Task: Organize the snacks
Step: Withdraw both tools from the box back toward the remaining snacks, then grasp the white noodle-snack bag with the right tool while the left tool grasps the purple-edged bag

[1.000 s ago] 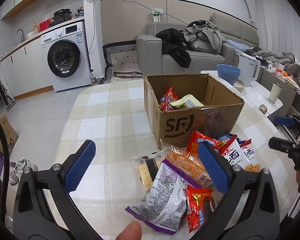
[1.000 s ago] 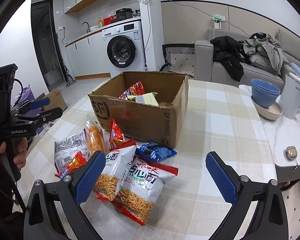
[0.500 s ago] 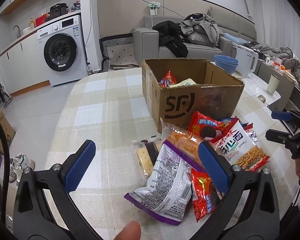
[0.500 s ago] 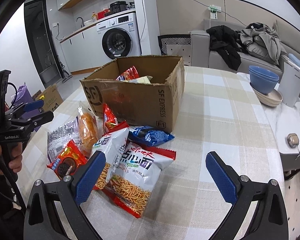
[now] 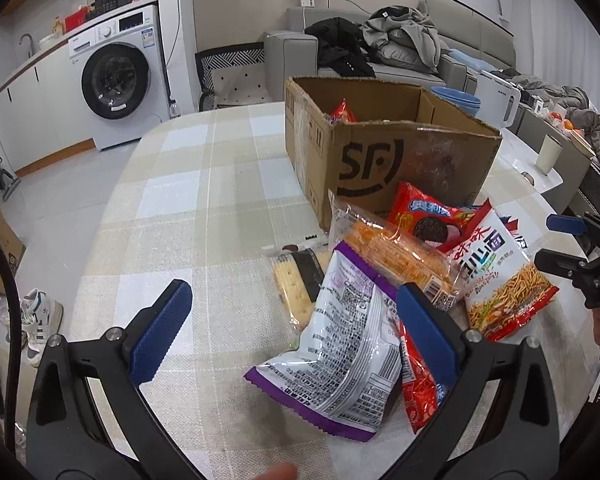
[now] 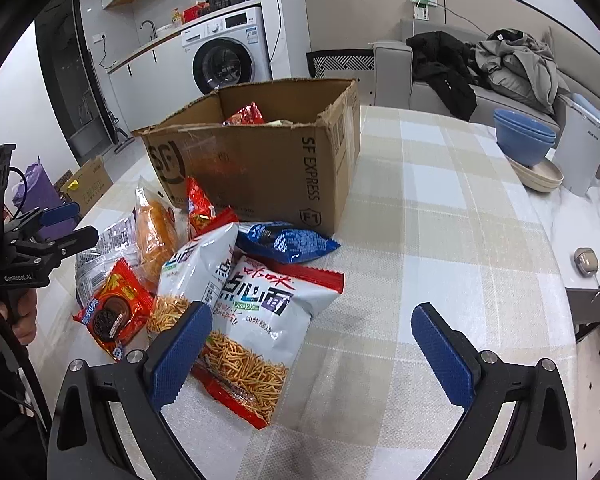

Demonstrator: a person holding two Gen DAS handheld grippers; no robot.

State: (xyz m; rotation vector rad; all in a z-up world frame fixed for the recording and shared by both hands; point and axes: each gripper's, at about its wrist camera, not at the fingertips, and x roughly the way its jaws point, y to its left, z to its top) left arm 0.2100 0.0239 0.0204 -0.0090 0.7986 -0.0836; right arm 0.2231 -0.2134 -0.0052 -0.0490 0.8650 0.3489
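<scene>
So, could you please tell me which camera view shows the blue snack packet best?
The right wrist view: the blue snack packet lies in full sight, touching the cardboard box, above the noodle bags. In the left wrist view it is hidden behind the red cookie packet and noodle bag.

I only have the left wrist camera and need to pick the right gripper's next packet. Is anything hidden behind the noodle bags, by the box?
Observer: Yes. A blue packet lies flat at the corner of the cardboard box, touching the top edge of the front noodle bag.
Operator: Is the right gripper carrying anything?
Observer: No. The right gripper is open and empty, and its left finger is over the lower part of that noodle bag.
Operator: What is the red thing under the purple bag?
Observer: A red cookie packet, face up, with a chocolate sandwich cookie pictured on it.
</scene>
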